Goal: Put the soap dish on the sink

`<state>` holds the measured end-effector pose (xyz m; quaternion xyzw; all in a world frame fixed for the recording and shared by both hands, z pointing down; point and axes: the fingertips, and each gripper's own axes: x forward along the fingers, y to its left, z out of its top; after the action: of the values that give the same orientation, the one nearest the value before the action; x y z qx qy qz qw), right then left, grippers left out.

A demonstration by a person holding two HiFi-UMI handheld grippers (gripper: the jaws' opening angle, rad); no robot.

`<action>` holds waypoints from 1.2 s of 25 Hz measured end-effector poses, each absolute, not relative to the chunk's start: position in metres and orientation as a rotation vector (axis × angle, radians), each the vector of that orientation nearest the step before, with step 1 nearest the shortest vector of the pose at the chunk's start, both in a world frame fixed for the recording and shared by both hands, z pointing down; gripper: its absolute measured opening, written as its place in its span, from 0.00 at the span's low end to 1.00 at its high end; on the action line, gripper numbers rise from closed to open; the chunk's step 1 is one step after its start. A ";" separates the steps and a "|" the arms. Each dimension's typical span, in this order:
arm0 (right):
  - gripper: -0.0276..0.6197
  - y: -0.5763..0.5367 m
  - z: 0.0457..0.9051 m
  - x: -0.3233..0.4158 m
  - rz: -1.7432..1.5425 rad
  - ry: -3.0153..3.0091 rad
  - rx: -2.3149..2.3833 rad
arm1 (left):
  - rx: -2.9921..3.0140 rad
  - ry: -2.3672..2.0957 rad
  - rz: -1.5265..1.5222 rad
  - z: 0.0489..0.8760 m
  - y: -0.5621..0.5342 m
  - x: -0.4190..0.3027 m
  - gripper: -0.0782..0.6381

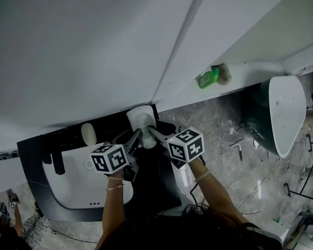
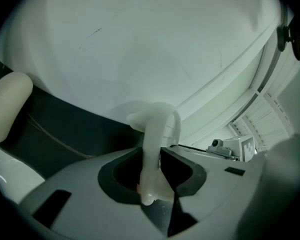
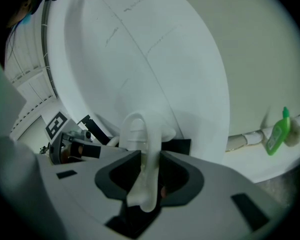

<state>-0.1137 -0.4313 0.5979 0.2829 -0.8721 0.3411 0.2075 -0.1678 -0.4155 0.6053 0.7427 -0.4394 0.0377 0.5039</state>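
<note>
green bottle [image 1: 207,78], white ledge [image 1: 249,69], speckled floor [image 1: 219,121]

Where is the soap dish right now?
Head view centre: the soap dish is gripped by the left gripper and right gripper, by the wall, over the black counter.

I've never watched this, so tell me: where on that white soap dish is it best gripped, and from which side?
By its thin upturned rim, coming from the near side, one tool on each edge. The soap dish looks too broad for one pair of jaws, but its rim fits between them: the left tool and right tool each pinch it that way.
</note>
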 end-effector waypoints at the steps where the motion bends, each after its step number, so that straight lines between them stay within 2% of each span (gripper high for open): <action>1: 0.23 -0.432 0.601 -0.114 0.951 -2.422 0.788 | 1.786 -1.056 0.095 0.608 -0.416 -0.168 0.26; 30: 0.23 -0.439 0.624 -0.115 1.030 -2.377 0.782 | 1.658 -0.919 0.173 0.633 -0.421 -0.167 0.26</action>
<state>-0.1151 -0.4390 0.6240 0.2823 -0.8577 0.3715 0.2162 -0.1671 -0.4207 0.6334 0.7093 -0.3934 0.0739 0.5802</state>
